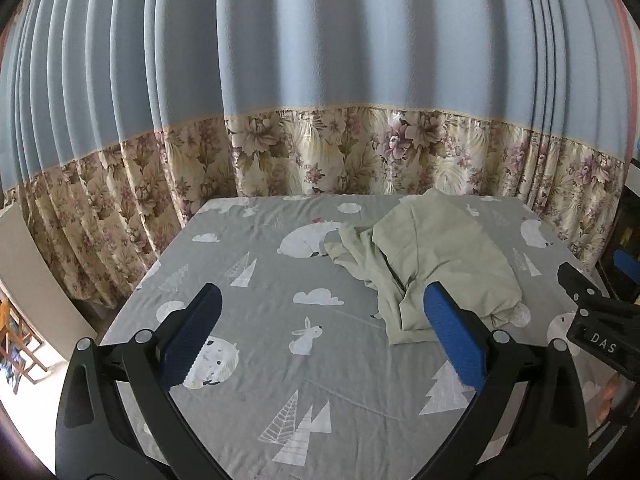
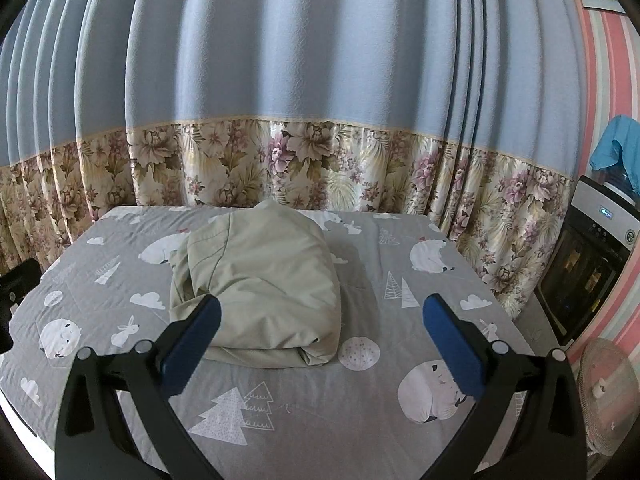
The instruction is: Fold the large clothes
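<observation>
A pale green garment [image 1: 432,256] lies crumpled in a loose heap on the grey printed bed sheet [image 1: 280,360], toward the far right. In the right wrist view the garment [image 2: 260,280] sits in the middle of the sheet [image 2: 320,412], just ahead of the fingers. My left gripper [image 1: 322,304] is open and empty, above the sheet, to the left of and nearer than the garment. My right gripper [image 2: 322,312] is open and empty, with its left finger [image 2: 192,344] over the garment's near left edge. The right gripper also shows in the left wrist view [image 1: 576,280].
A blue curtain with a floral lower band [image 1: 320,152] hangs right behind the bed. A black and silver appliance [image 2: 592,264] and a fan [image 2: 604,388] stand to the right of the bed. A striped pink wall [image 2: 616,80] is at the far right.
</observation>
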Motion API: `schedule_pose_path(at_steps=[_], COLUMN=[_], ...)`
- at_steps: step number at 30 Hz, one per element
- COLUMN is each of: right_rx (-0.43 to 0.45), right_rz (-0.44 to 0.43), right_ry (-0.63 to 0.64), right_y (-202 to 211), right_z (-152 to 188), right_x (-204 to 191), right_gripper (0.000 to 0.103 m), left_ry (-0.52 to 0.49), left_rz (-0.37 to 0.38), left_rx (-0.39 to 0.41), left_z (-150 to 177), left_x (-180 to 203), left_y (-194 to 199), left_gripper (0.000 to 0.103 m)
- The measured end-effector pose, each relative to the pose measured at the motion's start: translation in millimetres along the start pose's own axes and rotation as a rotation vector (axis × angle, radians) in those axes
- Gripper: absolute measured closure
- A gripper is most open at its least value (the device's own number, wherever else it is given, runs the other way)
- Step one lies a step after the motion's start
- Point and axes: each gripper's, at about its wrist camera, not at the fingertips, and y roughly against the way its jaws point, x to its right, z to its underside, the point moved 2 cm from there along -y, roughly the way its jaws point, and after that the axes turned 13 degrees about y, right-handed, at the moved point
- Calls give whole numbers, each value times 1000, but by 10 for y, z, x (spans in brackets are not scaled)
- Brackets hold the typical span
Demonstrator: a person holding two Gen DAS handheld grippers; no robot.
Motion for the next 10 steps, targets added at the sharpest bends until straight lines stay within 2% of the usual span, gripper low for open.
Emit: schedule_pose_path(at_steps=[10], right_rx=[-10], right_rz=[-5], right_ry=[8], right_y=[-64], right_z=[41], right_x=[-7], right_gripper=[2], left_ry=[-4], left_rz=[2], left_rx=[-10], left_z=[13], left_x=[11], left_y=[-31], left_gripper=[3])
